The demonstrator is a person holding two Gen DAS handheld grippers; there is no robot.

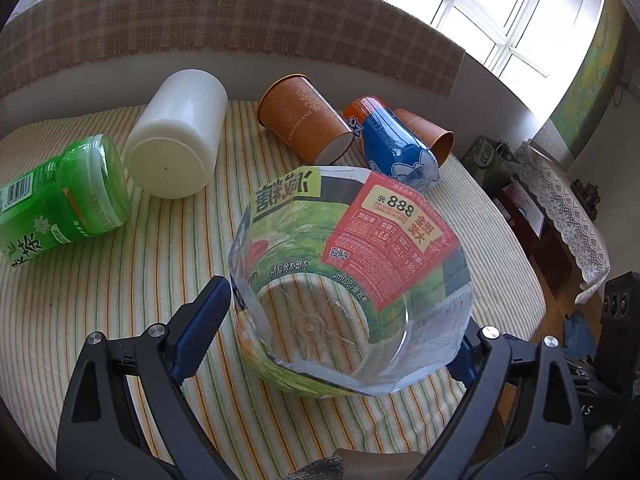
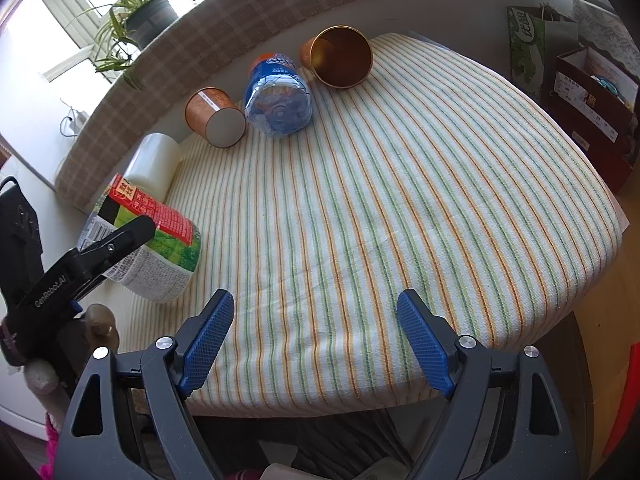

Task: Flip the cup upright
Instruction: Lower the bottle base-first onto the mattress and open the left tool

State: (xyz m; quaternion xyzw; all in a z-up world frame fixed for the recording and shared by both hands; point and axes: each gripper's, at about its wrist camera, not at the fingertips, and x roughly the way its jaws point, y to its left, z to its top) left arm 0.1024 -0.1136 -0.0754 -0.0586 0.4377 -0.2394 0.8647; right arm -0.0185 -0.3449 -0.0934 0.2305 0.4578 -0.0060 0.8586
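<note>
A cut-off clear plastic bottle cup (image 1: 380, 232) with a green and red label sits between the fingers of my left gripper (image 1: 344, 320). It is tilted, its open mouth faces the left wrist camera, and its base shows inside. The left blue pad touches its rim; the right pad is mostly hidden behind its wall. In the right wrist view the same cup (image 2: 160, 240) leans with its lower edge on the striped cloth (image 2: 400, 200), one black left-gripper finger (image 2: 116, 240) across it. My right gripper (image 2: 316, 300) hangs open and empty over the table's near edge.
Other cups lie on their sides at the back: a green-labelled one (image 1: 60, 200), a white one (image 1: 176, 140), an orange paper cup (image 1: 304, 120), a blue-labelled one (image 1: 396, 144) and another orange cup (image 1: 432, 136). A checked ledge (image 1: 240, 28) runs behind. The table's right edge (image 2: 600, 240) drops off.
</note>
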